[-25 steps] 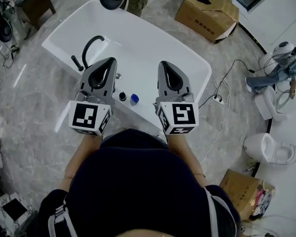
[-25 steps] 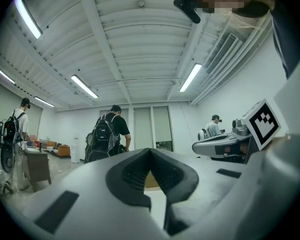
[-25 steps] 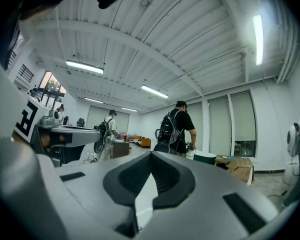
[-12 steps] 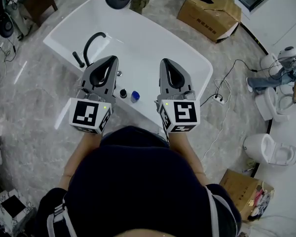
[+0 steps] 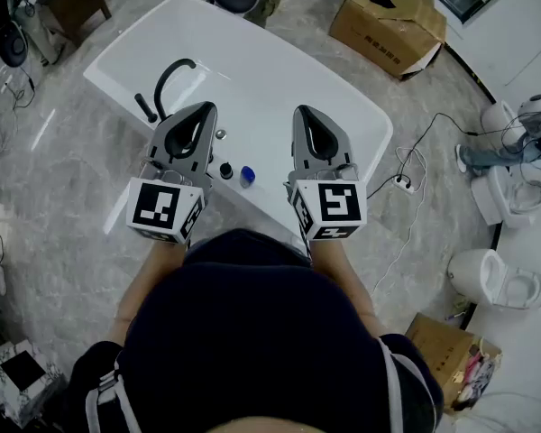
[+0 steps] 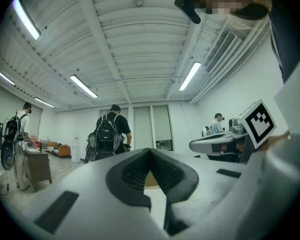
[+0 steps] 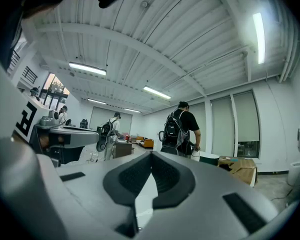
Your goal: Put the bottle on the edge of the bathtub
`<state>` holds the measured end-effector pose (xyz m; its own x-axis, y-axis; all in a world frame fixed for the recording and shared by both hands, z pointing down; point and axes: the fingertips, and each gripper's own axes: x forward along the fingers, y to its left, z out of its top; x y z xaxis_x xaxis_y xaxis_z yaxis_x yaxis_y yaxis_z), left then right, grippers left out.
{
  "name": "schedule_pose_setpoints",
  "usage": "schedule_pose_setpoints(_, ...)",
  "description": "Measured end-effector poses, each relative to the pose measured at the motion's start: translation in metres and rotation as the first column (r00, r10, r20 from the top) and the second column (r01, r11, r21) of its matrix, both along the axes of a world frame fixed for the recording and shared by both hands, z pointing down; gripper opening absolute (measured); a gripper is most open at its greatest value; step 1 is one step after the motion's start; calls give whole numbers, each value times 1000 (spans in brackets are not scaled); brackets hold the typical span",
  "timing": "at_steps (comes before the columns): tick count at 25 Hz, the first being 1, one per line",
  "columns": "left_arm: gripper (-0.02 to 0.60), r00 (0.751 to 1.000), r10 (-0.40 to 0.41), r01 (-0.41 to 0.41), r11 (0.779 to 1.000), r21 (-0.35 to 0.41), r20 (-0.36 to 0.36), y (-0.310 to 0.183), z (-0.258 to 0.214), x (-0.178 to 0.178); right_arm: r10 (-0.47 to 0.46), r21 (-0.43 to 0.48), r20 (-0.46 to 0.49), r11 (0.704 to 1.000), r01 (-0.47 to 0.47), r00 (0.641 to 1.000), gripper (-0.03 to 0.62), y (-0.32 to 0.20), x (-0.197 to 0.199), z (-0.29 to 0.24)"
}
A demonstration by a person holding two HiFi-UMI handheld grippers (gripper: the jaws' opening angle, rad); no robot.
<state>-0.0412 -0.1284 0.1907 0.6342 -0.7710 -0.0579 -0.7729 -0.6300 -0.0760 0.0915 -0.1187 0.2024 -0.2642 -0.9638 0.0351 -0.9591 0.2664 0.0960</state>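
Since nothing has shifted this past second, your left gripper [image 5: 198, 108] and right gripper [image 5: 305, 111] stay pressed together, empty. The blue-capped bottle [image 5: 246, 177] already stands on the bathtub [image 5: 270, 70] edge between them, so the job looks done.

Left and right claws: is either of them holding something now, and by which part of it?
Nothing is held. The grey left claw and the grey right claw are both shut, with nothing between their jaws.

floor: grey veined stone floor [image 5: 63, 206] is spreading all round | furniture: brown cardboard box [image 5: 388, 12] is sitting beyond; white ceramic toilet [image 5: 498, 278] is standing right | light: long ceiling strip lights [image 6: 83, 86] are glowing
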Motion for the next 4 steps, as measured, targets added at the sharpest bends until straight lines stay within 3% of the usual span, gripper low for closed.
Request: schedule_pose_setpoints(4, 23, 1000, 1, -1, 1000, 1, 1, 5, 1, 14, -5, -1, 5, 1000, 5, 1000, 26, 3, 13, 2)
